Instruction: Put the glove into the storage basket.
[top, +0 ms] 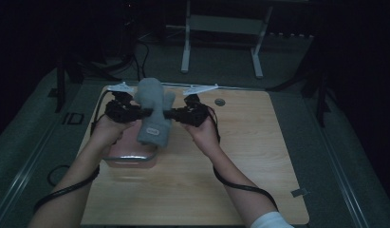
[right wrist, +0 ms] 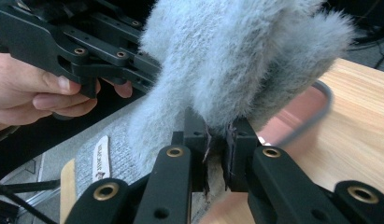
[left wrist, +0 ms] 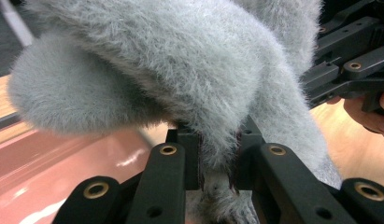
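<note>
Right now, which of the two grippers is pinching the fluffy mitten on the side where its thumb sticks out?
The right gripper. The grey mitten has its thumb poking out toward that hand, while the left gripper pinches the plain, thumbless edge. Both hold it above the pink tray.

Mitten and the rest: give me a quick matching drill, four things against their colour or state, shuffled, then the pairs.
1. mitten
2. tray
3. table
4. left tool

A. pale wood
B. fuzzy grey, held up off the table between both tools
C. pinkish, with a metal rim, lying under the mitten
D. black jaws shut on the mitten's edge

Pairs: 1-B, 2-C, 3-A, 4-D
</note>
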